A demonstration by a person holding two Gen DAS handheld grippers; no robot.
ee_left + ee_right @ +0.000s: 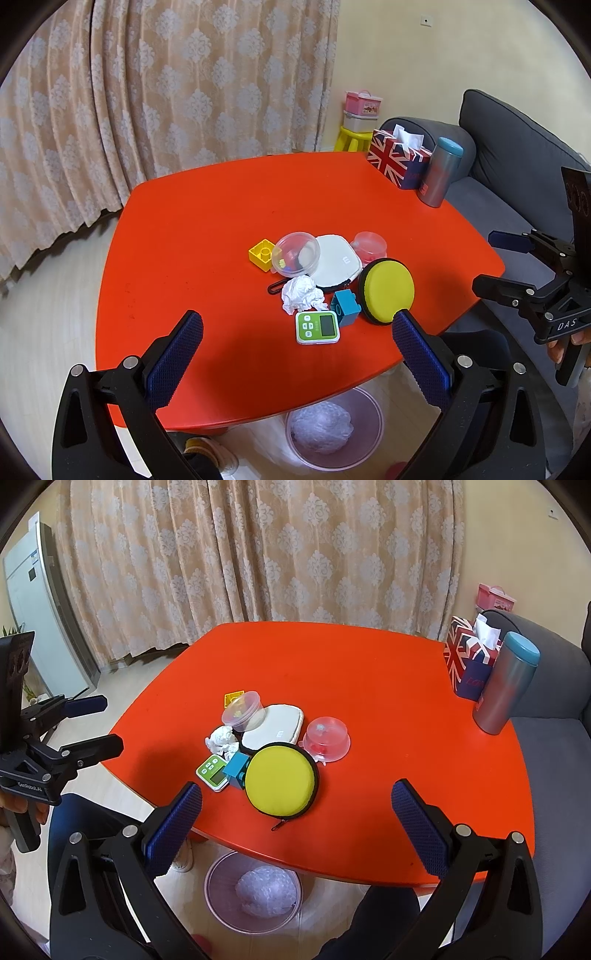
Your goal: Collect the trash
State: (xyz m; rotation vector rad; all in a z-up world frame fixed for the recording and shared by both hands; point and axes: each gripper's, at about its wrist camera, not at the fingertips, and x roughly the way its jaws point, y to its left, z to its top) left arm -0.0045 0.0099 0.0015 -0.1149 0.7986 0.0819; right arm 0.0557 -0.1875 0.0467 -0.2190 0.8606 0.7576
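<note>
Reaching with both grippers' jaws wide and empty for the crumpled tissue (wedged among clutter mid-surface) risks snagging the timer or blue block instead.

Black claw; blue textured pads; silver screws.
</note>
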